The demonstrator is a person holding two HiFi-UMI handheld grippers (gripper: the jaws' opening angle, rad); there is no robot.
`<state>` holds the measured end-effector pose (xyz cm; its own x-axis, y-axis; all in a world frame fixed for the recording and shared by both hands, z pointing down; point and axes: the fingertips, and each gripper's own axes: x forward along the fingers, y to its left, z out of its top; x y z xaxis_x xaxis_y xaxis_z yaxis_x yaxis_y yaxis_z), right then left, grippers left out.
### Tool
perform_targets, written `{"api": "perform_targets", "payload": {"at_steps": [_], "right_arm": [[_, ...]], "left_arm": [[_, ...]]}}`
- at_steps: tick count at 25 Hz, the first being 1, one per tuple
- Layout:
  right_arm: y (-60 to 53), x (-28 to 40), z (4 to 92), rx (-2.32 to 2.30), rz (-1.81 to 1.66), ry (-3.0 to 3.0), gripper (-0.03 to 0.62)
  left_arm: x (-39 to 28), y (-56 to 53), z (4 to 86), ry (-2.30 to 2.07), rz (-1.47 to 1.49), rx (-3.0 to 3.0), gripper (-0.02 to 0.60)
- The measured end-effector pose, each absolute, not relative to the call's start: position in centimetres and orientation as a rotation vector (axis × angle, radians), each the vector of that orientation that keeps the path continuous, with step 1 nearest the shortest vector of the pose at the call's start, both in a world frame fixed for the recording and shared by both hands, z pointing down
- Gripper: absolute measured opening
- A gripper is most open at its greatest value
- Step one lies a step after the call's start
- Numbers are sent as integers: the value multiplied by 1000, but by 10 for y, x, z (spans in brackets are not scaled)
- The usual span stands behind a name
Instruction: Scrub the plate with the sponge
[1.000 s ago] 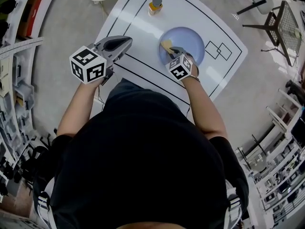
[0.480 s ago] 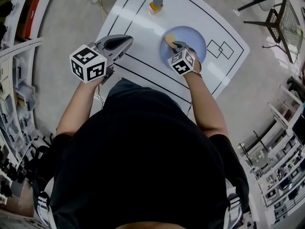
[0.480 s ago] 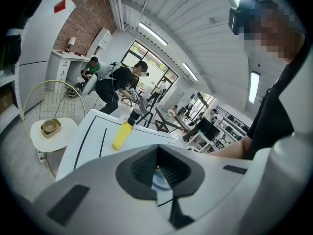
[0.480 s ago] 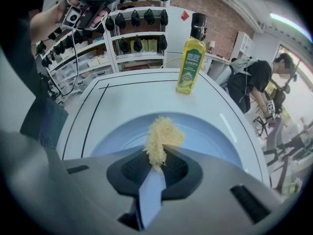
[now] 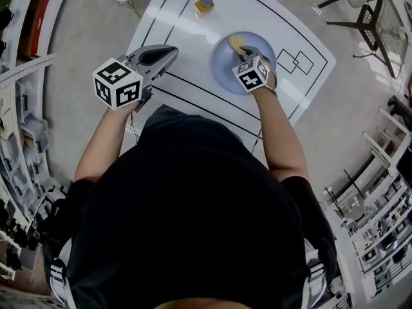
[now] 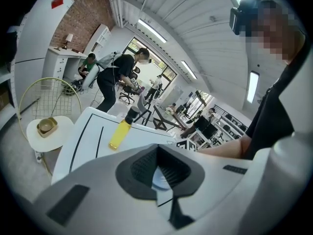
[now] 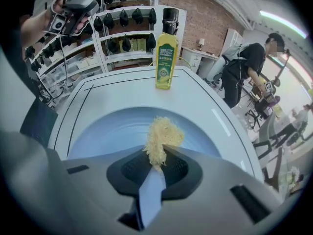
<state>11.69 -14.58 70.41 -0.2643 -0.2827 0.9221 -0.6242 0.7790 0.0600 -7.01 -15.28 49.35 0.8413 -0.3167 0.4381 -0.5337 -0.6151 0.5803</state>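
A pale blue plate [image 5: 222, 60] [image 7: 112, 126] lies on the white table [image 5: 193, 44]. My right gripper [image 5: 241, 49] [image 7: 159, 153] is shut on a yellow fibrous sponge [image 5: 235, 42] [image 7: 161, 136] and holds it over the plate's far part. The sponge sticks out ahead of the jaws. My left gripper [image 5: 168, 52] [image 6: 159, 175] hovers shut and empty over the table's left side, apart from the plate. Through the small gap in its pads a sliver of plate [image 6: 160, 180] shows.
A yellow oil bottle with a dark cap [image 5: 205, 5] [image 7: 166, 53] [image 6: 121, 129] stands at the table's far side. Black lines and two squares [image 5: 293, 62] mark the tabletop. A small round stand [image 6: 46, 131] sits off the table's left. Chairs [image 5: 380, 24] and people stand further off.
My right gripper has carried the sponge across the plate, from its near left part toward its far side. The left gripper has stayed put.
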Motion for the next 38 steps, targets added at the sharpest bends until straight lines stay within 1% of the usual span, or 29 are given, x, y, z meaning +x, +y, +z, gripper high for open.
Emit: {"api": "perform_targets", "payload": {"at_steps": [25,38], "right_arm": [[-139,194,702,846,424,-1664,46],[-108,215,705,870,465,-1581,46]], "left_arm": [[-50,-139,488,-566,388,2297,6],[-49,-120,485,-554,372,2306,8]]}}
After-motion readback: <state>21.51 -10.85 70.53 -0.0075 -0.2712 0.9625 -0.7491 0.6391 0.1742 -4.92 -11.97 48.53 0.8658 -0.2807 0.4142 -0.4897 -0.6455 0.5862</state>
